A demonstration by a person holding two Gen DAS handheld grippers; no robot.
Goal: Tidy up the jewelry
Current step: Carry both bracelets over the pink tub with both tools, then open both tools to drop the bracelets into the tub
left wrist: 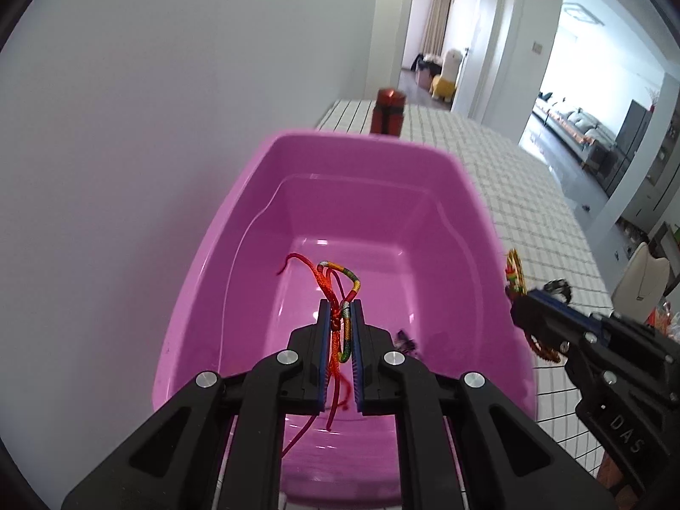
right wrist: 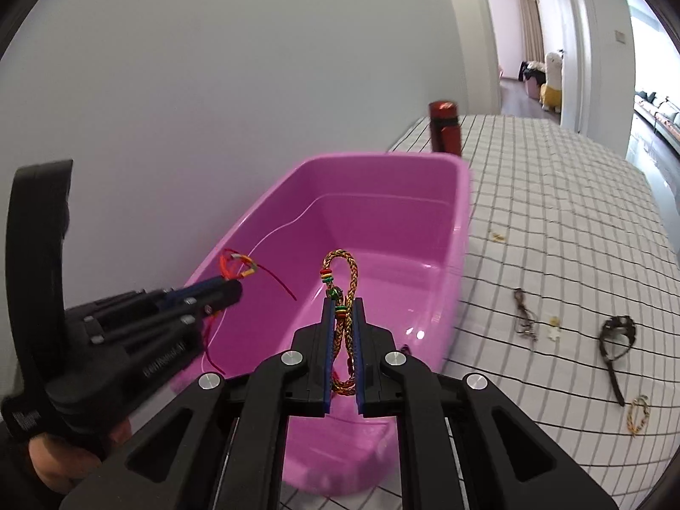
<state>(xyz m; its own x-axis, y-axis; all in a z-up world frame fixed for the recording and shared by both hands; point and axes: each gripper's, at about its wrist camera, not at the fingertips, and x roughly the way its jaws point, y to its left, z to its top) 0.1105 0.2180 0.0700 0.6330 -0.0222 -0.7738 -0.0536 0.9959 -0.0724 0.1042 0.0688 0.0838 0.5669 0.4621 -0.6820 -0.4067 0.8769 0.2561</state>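
As both grippers hover over the pink tub [left wrist: 263, 195], best to open the jaws only once well inside the rim, so cords drop w/o snagging. Left wrist view: left gripper [left wrist: 340, 310] is clamped narrow on a red cord bracelet [left wrist: 340, 289] above the tub floor; right gripper [left wrist: 520, 304] sits just beside the tub's right rim. Right wrist view: right gripper [right wrist: 342, 306] pinches a gold braided bracelet [right wrist: 340, 263], jaws narrow. Other jewelry [right wrist: 616, 340] lies on the checked cloth [right wrist: 552, 212]; a red cylinder [right wrist: 444, 129] stands behind the tub, well apart, so nothing blocks the drop.
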